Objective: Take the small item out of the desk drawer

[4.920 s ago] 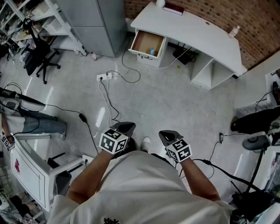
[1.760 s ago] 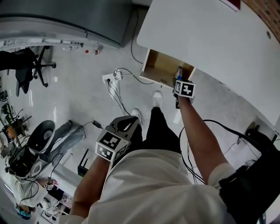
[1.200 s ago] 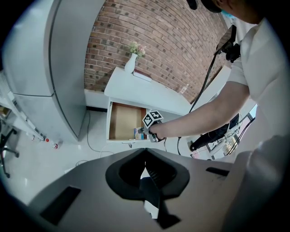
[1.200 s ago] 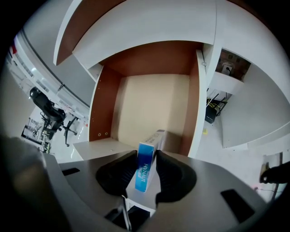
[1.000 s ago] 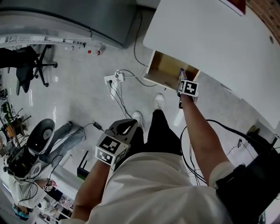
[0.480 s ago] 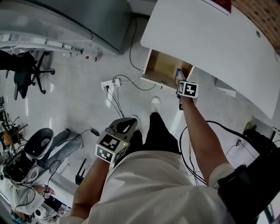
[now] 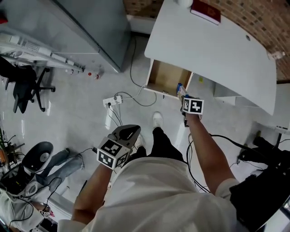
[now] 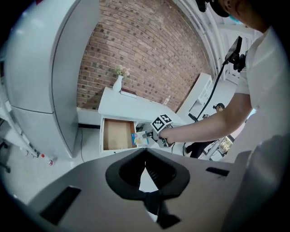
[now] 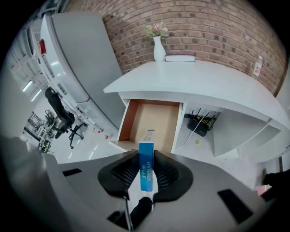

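The white desk (image 7: pixel 217 50) has its wooden drawer (image 7: pixel 166 78) pulled open, and its bottom shows bare. My right gripper (image 7: pixel 182 94) hovers at the drawer's front right corner, shut on a small blue box (image 7: pixel 180 88). In the right gripper view the blue box (image 9: pixel 145 172) stands upright between the pads, in front of the drawer (image 9: pixel 152 120). My left gripper (image 7: pixel 128 132) hangs back near my waist with its jaws together and nothing in them. The left gripper view looks over the shut left gripper (image 8: pixel 145 159) at the drawer (image 8: pixel 118 135) and the box (image 8: pixel 140 139).
A grey cabinet (image 7: pixel 90 27) stands left of the desk. A power strip (image 7: pixel 111 100) and cables lie on the floor before the drawer. A red book (image 7: pixel 206 11) lies on the desk, a white vase (image 9: pixel 158 50) beside it. An office chair (image 7: pixel 22 84) stands far left.
After I walked up to the desk, my right gripper has drawn back from inside the drawer to its front edge with the blue box in it. The left gripper stayed near my waist.
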`<state>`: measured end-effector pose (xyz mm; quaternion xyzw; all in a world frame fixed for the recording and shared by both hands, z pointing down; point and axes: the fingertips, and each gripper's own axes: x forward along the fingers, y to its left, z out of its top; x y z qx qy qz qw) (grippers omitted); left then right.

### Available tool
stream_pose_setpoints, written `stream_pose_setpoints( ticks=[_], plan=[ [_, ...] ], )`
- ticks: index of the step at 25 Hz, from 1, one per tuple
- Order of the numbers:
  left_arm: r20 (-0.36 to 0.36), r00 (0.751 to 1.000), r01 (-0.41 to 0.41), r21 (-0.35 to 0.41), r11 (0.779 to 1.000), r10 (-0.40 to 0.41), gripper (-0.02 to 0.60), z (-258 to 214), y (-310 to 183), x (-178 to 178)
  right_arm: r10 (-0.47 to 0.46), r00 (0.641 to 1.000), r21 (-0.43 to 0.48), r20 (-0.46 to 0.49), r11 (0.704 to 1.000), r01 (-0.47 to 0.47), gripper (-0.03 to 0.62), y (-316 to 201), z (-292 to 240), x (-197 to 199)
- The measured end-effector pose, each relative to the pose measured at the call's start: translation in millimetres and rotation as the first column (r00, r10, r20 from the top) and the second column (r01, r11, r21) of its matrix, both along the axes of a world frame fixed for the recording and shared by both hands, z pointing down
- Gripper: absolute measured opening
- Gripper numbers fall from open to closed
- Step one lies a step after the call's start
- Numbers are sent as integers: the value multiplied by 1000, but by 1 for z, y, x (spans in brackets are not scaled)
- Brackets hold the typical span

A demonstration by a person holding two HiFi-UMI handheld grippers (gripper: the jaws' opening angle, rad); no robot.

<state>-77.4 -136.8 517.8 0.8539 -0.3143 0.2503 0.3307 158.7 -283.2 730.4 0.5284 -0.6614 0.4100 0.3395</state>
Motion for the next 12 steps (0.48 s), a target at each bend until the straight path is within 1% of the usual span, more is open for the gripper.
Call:
stream_pose_setpoints(
  ticks=[5, 9, 12],
  plan=[
    [-29, 1000, -3, 35, 999, 5, 24, -24, 1, -5, -21, 1000, 32, 9, 999, 21, 114, 21, -45, -1],
    [-50, 999, -8, 53, 999, 10, 25, -39, 21, -16, -19, 999, 51, 29, 999, 17, 114, 56, -77, -11],
    [-66, 997, -22, 65, 998, 26, 23, -50, 38, -26, -25, 999, 67, 39, 998, 22, 114, 84, -100, -27]
  ],
)
